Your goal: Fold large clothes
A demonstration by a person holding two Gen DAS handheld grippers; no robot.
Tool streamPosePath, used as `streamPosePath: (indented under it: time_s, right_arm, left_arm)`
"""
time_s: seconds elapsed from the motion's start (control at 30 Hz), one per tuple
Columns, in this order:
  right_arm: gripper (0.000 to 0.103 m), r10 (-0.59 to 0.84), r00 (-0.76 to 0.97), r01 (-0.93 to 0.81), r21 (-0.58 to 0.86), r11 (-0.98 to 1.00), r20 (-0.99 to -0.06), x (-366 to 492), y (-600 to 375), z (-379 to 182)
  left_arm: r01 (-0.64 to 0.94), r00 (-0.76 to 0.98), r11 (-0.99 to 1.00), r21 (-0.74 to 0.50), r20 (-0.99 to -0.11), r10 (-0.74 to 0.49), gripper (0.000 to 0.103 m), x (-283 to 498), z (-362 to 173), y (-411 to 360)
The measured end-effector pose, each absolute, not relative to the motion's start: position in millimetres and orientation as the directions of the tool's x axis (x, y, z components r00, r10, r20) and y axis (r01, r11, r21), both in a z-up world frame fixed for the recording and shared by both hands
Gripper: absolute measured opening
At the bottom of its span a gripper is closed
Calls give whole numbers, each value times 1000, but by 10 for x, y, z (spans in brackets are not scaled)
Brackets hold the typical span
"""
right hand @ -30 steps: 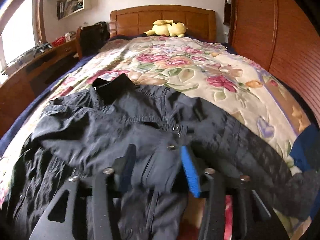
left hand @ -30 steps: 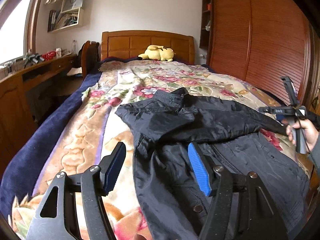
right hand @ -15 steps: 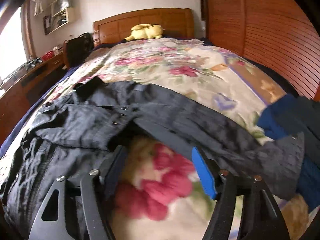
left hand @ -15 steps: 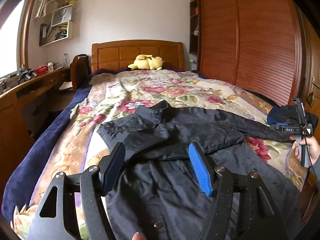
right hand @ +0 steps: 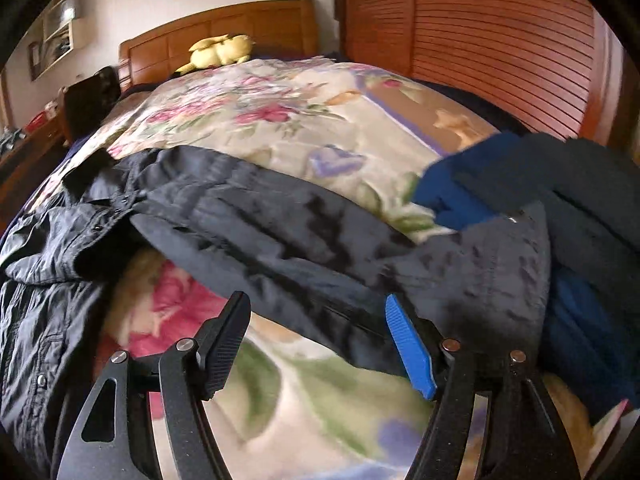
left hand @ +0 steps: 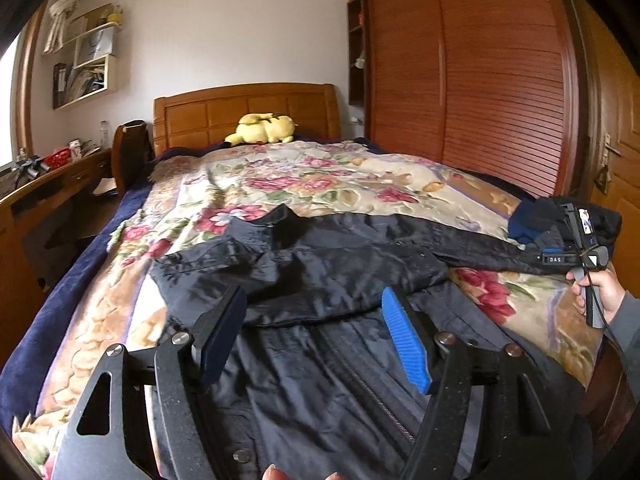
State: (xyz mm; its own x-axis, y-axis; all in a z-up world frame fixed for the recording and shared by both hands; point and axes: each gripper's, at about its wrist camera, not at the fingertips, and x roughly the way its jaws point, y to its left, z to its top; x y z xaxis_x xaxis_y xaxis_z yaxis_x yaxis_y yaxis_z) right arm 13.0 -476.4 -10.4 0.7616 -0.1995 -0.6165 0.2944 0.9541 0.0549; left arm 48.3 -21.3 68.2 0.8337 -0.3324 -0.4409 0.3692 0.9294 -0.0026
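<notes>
A black jacket lies front up on the floral blanket, collar toward the headboard. One sleeve is folded across its chest. The other sleeve stretches out to the right, and its cuff rests against a pile of dark blue clothes. My left gripper hovers over the jacket's chest; its jaws are opening, with nothing pressed between the pads. Over the outstretched sleeve near the cuff, my right gripper stands open and grips nothing. A hand holds that gripper at the right edge of the left wrist view.
The dark blue clothes pile sits at the bed's right edge. A yellow plush toy lies by the wooden headboard. A slatted wardrobe runs along the right, with a desk and chair on the left.
The right gripper has travelled from over the jacket's chest out along the right sleeve to near its cuff, and its jaws have widened. The left gripper has drawn back and shifted right.
</notes>
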Motion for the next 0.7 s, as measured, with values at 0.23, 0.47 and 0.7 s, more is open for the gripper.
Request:
streamPosePath:
  time_s: [0.23, 0.47, 0.7]
  right_arm:
    - [72, -242, 766, 348, 67, 935, -596, -328, -4764, -101]
    - [72, -338, 730, 439, 27, 898, -594, -623, -4812, -59]
    - [72, -358, 676, 493, 34, 869, -644, -555, -4942, -197]
  left_arm:
    - [443, 809, 897, 9, -435, -395, 72, 419, 615, -447]
    - [480, 781, 877, -9, -450, -433, 72, 451, 444, -583]
    - [458, 784, 889, -7, -469, -407, 73, 491, 318, -514]
